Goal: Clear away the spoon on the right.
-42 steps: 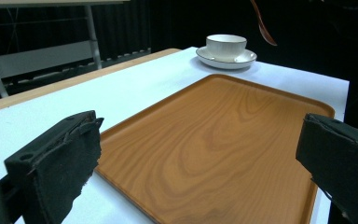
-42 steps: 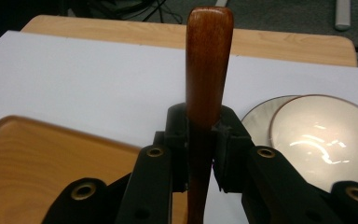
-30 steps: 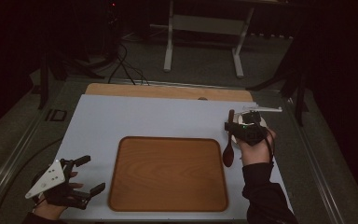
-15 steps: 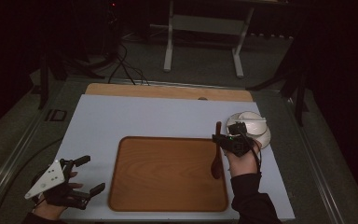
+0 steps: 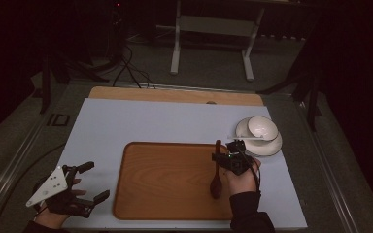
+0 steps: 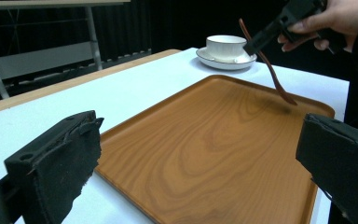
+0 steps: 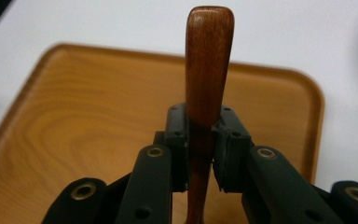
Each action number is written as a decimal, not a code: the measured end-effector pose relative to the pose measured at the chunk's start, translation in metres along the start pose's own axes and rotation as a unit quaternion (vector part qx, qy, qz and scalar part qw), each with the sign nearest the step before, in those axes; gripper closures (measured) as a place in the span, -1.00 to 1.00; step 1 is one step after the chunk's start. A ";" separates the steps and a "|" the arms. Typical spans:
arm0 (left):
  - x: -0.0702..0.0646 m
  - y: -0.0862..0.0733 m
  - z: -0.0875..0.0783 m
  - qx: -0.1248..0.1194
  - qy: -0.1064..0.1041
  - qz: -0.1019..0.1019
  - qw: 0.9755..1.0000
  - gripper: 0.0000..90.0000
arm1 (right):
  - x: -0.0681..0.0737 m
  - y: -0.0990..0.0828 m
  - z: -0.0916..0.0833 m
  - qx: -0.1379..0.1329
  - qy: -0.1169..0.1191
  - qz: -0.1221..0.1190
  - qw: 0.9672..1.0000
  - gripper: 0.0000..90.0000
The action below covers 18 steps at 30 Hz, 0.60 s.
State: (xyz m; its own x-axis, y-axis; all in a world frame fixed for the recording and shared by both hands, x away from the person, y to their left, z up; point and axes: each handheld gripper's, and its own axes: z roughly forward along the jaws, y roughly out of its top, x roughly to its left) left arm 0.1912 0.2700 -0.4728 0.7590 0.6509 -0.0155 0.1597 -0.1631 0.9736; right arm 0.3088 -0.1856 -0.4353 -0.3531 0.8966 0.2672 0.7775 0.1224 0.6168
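In the high view the right gripper (image 5: pixel 222 156) sits right of centre in the frame, over the right part of the wooden tray (image 5: pixel 165 204), with the person's right hand (image 5: pixel 243 177) wrapped around its body. Its jaws are clamped on a dark wooden spoon (image 5: pixel 216 174), gripping the handle partway along; the handle end points toward the top of the frame and the bowl end lies lower, over the tray's right side. In the right gripper view the spoon's handle (image 7: pixel 208 70) rises up the middle of the frame, pinched between the two pads (image 7: pixel 227 144), with the tray (image 7: pixel 74 116) behind it and white table beyond.

In the left gripper view, at the upper right, the spoon (image 6: pixel 272 74) slants down from the right gripper (image 6: pixel 279 25); its bowl end hangs just above the tray (image 6: pixel 205 154), over a faint shadow, and whether it touches cannot be told.

The left gripper (image 5: pixel 91 182) rests at the lower left of the high view, off the tray's left edge on the white table (image 5: pixel 150 121), jaws spread wide and holding nothing; the left hand (image 5: pixel 53 213) holds it from below.

A white cup (image 5: pixel 262 127) stands on a saucer (image 5: pixel 267 147) right of the tray, just above the right hand in the frame
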 end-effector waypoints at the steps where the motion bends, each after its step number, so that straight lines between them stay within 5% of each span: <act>1: 0.000 0.000 0.000 0.000 0.000 0.000 1.000 -1.00 | 0.001 -0.003 0.002 0.003 -0.002 0.001 1.000 0.72; 18: 0.000 0.000 0.001 0.002 -0.004 0.002 1.000 -1.00 | -0.003 -0.016 0.037 0.002 -0.030 0.025 0.999 0.72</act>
State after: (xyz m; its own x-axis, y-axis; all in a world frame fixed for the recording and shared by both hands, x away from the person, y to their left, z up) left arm 0.1913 0.2692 -0.4733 0.7650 0.6439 -0.0126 0.1584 -0.1692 0.9728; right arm 0.3171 -0.1750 -0.4730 -0.2817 0.9256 0.2529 0.7960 0.0783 0.6002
